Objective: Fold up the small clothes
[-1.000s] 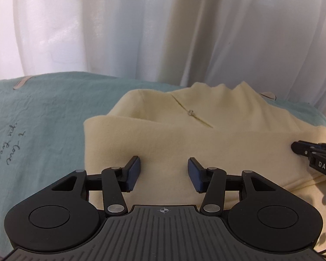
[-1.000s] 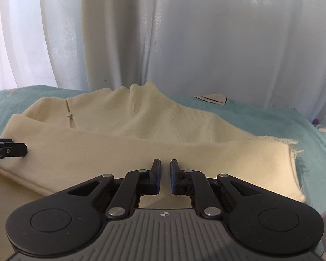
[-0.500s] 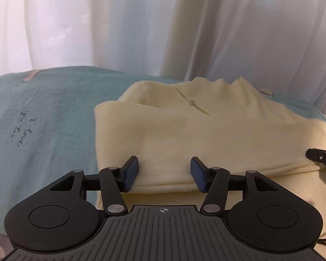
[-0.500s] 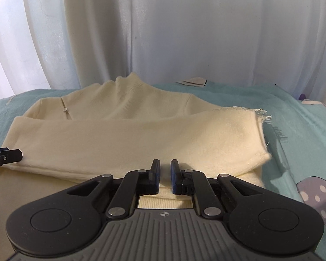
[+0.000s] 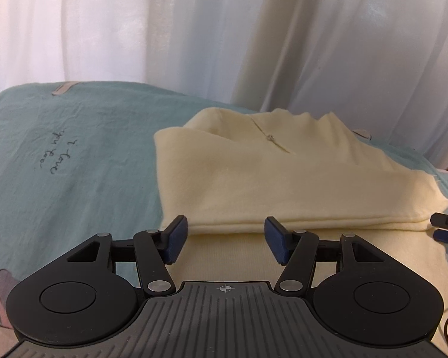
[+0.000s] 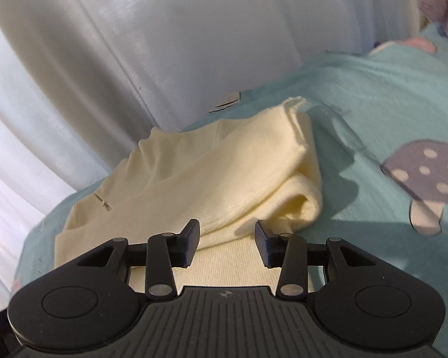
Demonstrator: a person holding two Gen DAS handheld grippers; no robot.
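Left gripper (image 5: 225,243): jaws apart and opening, nothing pinched, angled downward.
Right gripper (image 6: 227,243): jaws apart and opening, nothing pinched, angled downward, view tilted by wrist roll.

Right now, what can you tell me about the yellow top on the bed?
The yellow top is pale cream and looks like soft knit. It lies on a teal sheet, with one part folded over the rest, leaving a thick rolled edge on one side. A short slit with a tiny metal fastener shows near the neck. Neither gripper is pressing on it.
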